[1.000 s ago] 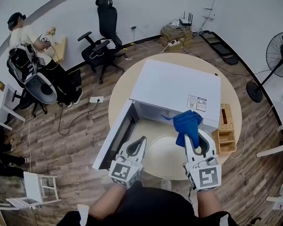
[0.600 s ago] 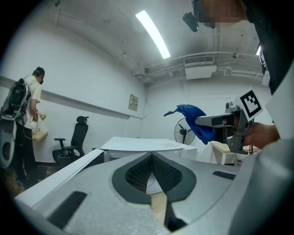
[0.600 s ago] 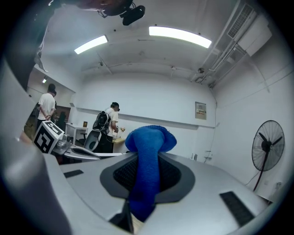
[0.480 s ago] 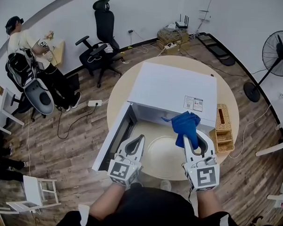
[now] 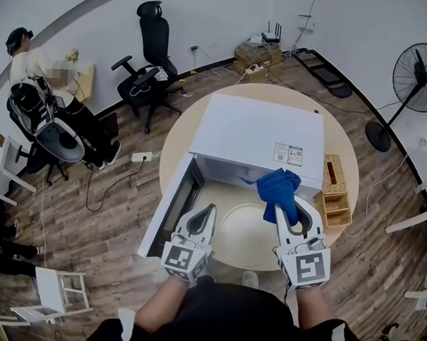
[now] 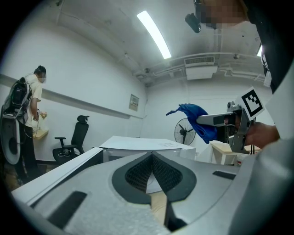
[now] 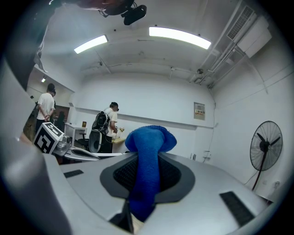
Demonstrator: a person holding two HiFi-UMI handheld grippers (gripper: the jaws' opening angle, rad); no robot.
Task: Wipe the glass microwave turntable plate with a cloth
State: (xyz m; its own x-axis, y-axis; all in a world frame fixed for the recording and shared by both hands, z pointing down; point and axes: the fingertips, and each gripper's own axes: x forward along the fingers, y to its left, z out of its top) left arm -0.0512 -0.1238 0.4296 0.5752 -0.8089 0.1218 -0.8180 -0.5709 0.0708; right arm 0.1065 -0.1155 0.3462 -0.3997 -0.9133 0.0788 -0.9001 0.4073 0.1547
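The right hand-held gripper [image 5: 287,209] stays clamped on the blue cloth [image 5: 279,189], which bunches above its closed jaws and hangs over the far right edge of the glass plate [image 5: 240,233]. The left hand-held gripper [image 5: 209,213] has its jaws together with nothing between them, at the plate's left edge. The plate lies flat on the round worktop [image 5: 178,133], just in front of the white microwave [image 5: 261,136] with its door [image 5: 171,205] swung open. Since half a second ago, both grippers and the cloth have barely shifted.
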